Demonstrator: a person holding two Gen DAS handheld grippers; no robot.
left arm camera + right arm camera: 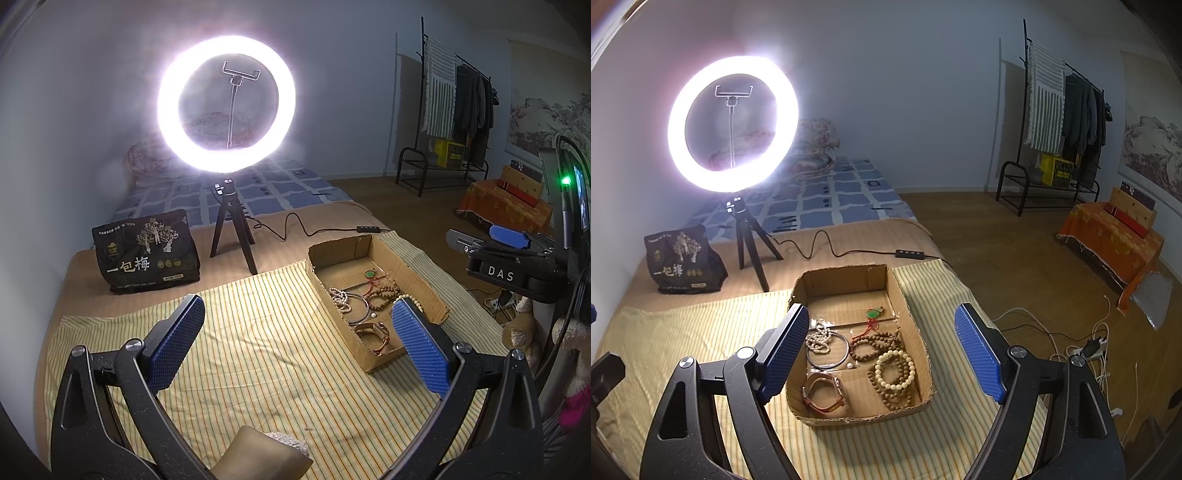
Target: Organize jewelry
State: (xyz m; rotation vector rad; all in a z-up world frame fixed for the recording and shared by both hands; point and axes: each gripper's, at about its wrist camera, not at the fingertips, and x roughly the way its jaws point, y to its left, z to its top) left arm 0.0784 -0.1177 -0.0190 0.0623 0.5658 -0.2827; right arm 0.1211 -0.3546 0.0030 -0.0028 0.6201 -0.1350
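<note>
An open cardboard box (pixel 908 306) lies on the striped cloth (pixel 701 332) and holds the jewelry: a watch with a red strap (pixel 823 393), a thin dark bangle (pixel 829 350), white bead strands (pixel 818 338), brown and cream bead bracelets (pixel 894 373) and a green pendant on red cord (pixel 874 314). My right gripper (pixel 886 350) is open and empty, above the box's near end. My left gripper (pixel 295 332) is open and empty over the cloth, left of the box (pixel 406 258). The right gripper (pixel 506 240) also shows in the left wrist view.
A lit ring light on a black tripod (pixel 733 125) stands behind the cloth, its cable (pixel 849 253) running right. A black printed bag (pixel 683 260) sits at the back left. The bed edge drops to a wooden floor (pixel 1015 258) with cables (pixel 1082 343) on the right.
</note>
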